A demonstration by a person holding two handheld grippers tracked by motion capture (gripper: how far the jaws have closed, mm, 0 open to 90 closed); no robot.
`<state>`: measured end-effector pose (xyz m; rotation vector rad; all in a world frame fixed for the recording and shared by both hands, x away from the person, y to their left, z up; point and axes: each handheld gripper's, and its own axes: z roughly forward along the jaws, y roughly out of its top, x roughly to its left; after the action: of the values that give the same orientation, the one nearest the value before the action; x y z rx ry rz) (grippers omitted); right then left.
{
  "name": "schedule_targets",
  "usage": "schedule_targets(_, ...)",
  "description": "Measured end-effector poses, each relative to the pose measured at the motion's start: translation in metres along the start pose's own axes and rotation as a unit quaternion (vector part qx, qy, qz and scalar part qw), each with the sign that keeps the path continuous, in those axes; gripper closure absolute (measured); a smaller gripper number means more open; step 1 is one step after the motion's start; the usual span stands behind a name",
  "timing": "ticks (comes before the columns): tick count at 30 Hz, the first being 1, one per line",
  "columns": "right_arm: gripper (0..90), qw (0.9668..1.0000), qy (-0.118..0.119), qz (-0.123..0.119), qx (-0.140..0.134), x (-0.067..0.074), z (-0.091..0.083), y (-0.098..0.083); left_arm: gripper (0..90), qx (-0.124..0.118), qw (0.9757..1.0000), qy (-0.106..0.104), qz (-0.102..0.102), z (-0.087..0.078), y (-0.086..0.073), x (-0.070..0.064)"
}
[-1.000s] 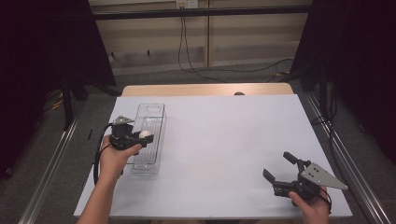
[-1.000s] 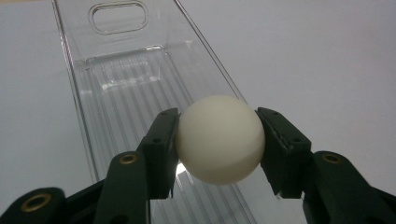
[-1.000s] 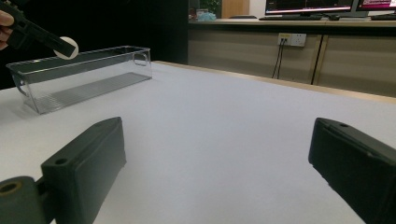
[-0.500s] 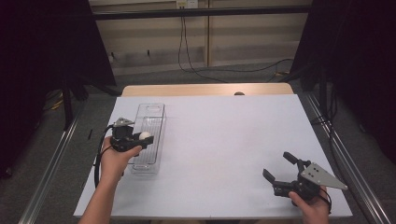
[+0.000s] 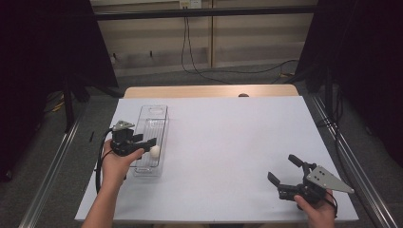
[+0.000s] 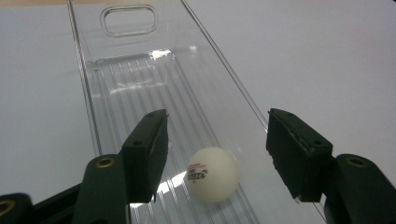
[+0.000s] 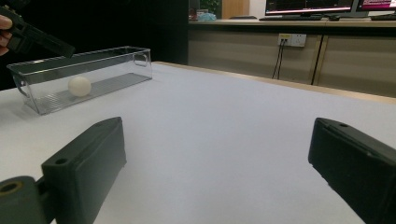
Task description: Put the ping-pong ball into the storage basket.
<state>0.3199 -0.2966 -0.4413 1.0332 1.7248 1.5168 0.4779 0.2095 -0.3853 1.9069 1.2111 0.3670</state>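
Now the white ball (image 6: pixel 213 174) lay on the floor of the clear bin (image 6: pixel 140 74), near its close end. Left tongs (image 6: pixel 217 140) had just been opening; ball sat btwn them, not touched. Right tongs (image 5: pixel 283 171) stood wide open w/ nothing in them, low over the white surface (image 5: pixel 228 142).

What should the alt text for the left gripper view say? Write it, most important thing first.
A white ping-pong ball lies on the ribbed floor of a long clear plastic bin, apart from the two black jaws of the left gripper, which have just been opening. The bin sits on a white table.
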Motion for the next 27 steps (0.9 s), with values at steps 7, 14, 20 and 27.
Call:
schedule_targets(7, 3.6, 1.0000, -0.001, 0.005, -0.002, 0.001, 0.001, 0.000, 30.1, -0.022, 0.9997, 0.003, -0.005, -0.004, -0.003, -0.002)
schedule_targets(14, 3.7, 1.0000, 0.001, 0.000, 0.000, 0.001, 0.001, 0.000, 24.6, -0.039, 0.9992, -0.002, -0.001, -0.010, -0.008, -0.005)
schedule_targets(20, 3.7, 1.0000, 0.000, -0.001, -0.001, 0.002, 0.001, 0.000, 21.4, -0.046, 0.9989, -0.006, 0.002, -0.010, -0.011, -0.006)
schedule_targets(27, 3.7, 1.0000, -0.004, 0.001, -0.002, 0.001, -0.001, -0.001, 16.3, -0.056, 0.9984, -0.007, 0.005, -0.011, -0.013, -0.007)
